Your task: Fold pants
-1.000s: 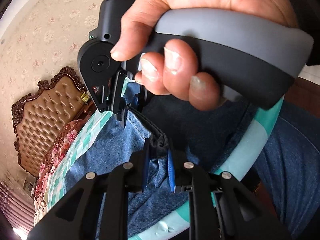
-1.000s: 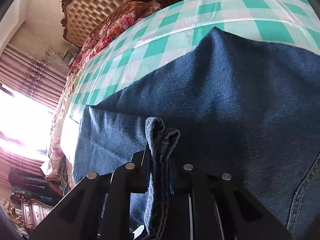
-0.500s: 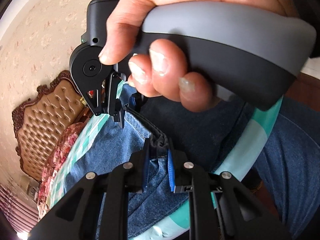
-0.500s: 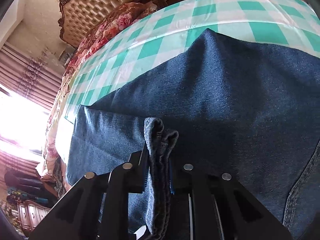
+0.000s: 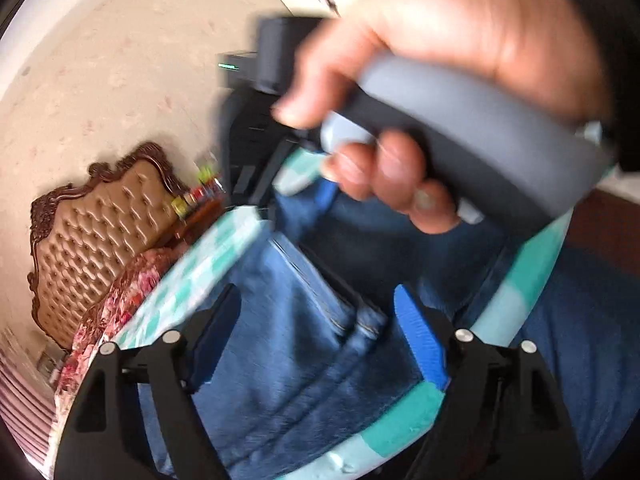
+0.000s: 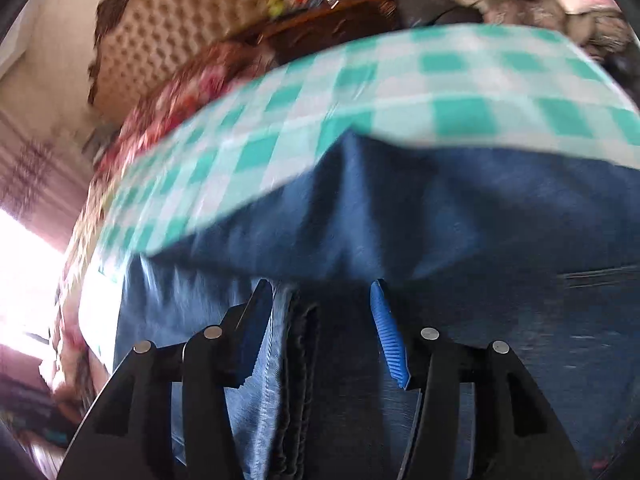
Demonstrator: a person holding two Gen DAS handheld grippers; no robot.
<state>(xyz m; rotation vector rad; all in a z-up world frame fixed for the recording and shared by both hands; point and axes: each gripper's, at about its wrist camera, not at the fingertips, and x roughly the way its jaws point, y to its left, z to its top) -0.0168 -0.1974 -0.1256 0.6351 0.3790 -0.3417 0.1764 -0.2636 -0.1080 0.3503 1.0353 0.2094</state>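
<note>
Blue jeans (image 5: pixel 280 360) lie folded on a green-and-white checked tablecloth (image 5: pixel 192 276). My left gripper (image 5: pixel 316 300) hangs just above a stitched denim edge. Its jaws are opening wide and its blue pads (image 5: pixel 420 340) stand clear of the cloth. A person's hand (image 5: pixel 400 184) holds the right gripper's grey handle (image 5: pixel 480 128) over the jeans beyond. In the right wrist view the right gripper (image 6: pixel 320 292) is opening too. A doubled denim hem (image 6: pixel 296 360) lies loose between its jaws, near the left pad. The dark jeans (image 6: pixel 440 220) spread ahead across the tablecloth (image 6: pixel 360 80).
A tufted tan headboard (image 5: pixel 100 220) (image 6: pixel 160 28) and floral bedding (image 5: pixel 120 296) (image 6: pixel 180 92) lie beyond the table. A dark wooden shelf (image 6: pixel 320 24) carries small colourful items. A bright window (image 6: pixel 24 280) glares at left. A leg in jeans (image 5: pixel 600 340) is by the table's near edge.
Both grippers were shut on folds of denim and now stand open with the cloth let go. Both have lifted slightly, and the right one has tipped up toward the far table edge.
</note>
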